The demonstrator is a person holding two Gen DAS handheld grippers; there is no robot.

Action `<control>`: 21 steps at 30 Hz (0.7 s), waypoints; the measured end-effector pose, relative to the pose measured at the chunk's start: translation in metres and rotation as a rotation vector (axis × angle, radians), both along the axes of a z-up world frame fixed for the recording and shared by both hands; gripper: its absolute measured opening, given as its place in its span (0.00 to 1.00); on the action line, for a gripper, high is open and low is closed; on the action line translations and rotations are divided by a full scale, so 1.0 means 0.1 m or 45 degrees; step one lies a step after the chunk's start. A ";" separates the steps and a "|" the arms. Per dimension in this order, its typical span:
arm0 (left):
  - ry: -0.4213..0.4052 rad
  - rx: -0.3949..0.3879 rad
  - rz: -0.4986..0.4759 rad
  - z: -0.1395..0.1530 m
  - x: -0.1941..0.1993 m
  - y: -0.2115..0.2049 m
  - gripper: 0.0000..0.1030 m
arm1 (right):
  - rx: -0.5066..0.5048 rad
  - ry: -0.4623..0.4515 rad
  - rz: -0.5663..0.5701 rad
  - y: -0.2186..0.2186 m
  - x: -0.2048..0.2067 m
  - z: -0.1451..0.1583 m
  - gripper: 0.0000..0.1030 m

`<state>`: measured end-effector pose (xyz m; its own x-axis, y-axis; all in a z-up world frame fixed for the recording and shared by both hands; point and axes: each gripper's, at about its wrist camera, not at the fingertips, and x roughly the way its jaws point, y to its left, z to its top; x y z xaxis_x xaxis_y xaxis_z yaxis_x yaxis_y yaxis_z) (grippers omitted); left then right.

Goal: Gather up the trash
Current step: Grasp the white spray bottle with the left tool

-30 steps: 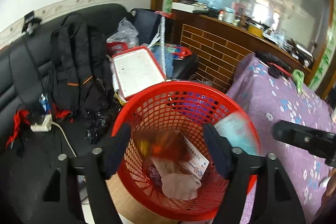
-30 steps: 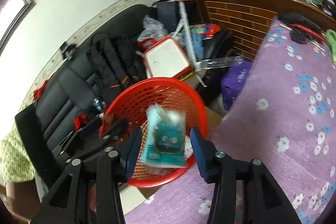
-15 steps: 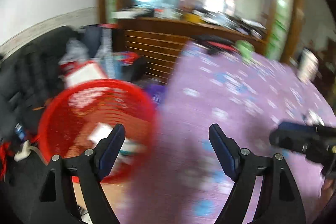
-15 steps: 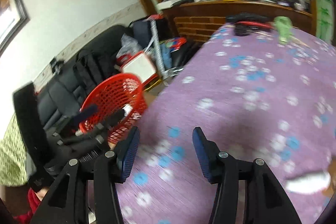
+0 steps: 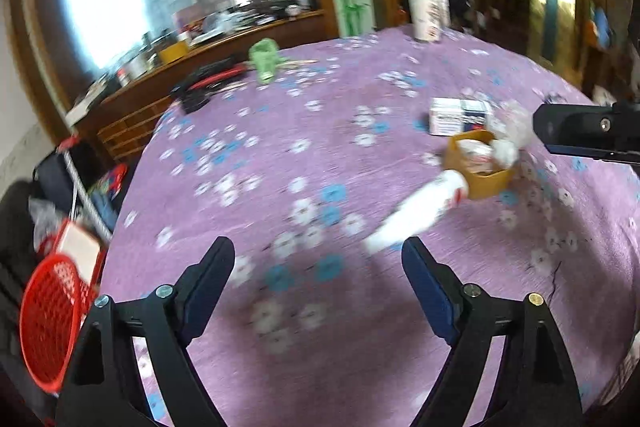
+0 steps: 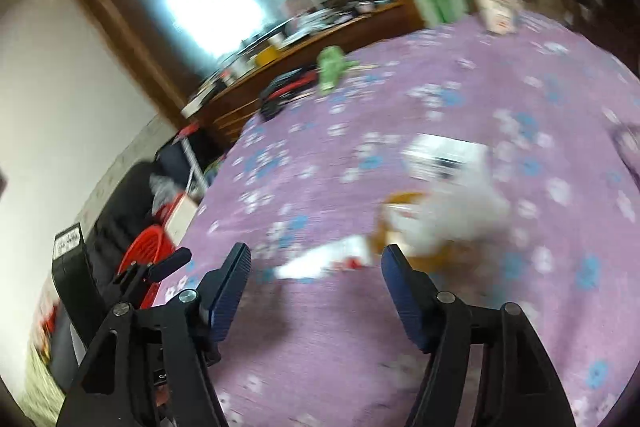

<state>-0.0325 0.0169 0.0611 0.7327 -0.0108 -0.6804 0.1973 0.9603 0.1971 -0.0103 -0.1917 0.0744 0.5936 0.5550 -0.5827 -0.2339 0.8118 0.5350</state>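
My left gripper (image 5: 318,275) hangs over the purple flowered tablecloth (image 5: 280,155), its jaws opening with nothing between them. Ahead to its right lie a white wrapper (image 5: 416,213), a tan paper cup stuffed with crumpled tissue (image 5: 482,163) and a small white carton (image 5: 460,115). My right gripper (image 6: 316,269) is also opening and empty, just short of the blurred white wrapper (image 6: 324,263), the tan cup (image 6: 404,223) and the carton (image 6: 444,157). The red mesh basket (image 5: 50,319) stands off the table's left edge, also low left as the basket (image 6: 146,251) in the right wrist view.
At the far end of the table lie a green item (image 5: 264,61), a black and red object (image 5: 208,87) and a tall white cup (image 5: 426,9). A wooden counter (image 5: 160,75) runs behind. A black sofa with bags (image 6: 120,203) stands left of the table.
Both grippers swung right from over the red basket to over the purple table. The packet between the right jaws and the trash at the left jaws are gone. Both jaws widened.
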 end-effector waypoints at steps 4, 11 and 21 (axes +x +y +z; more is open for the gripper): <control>0.033 0.060 -0.088 -0.05 0.10 -0.30 0.83 | 0.056 0.065 -0.100 -0.38 0.02 -0.11 0.71; 0.101 0.167 -0.187 -0.28 0.32 -0.68 0.83 | 0.107 0.142 -0.186 -0.63 0.08 -0.25 0.71; 0.112 0.097 -0.149 -0.48 0.54 -0.73 0.71 | 0.024 0.168 -0.207 -0.44 0.35 -0.26 0.74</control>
<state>0.0219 -0.0565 0.0135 0.6673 -0.0388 -0.7438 0.3265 0.9128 0.2453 0.0246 -0.2353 0.0487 0.5956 0.4696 -0.6518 -0.0273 0.8227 0.5678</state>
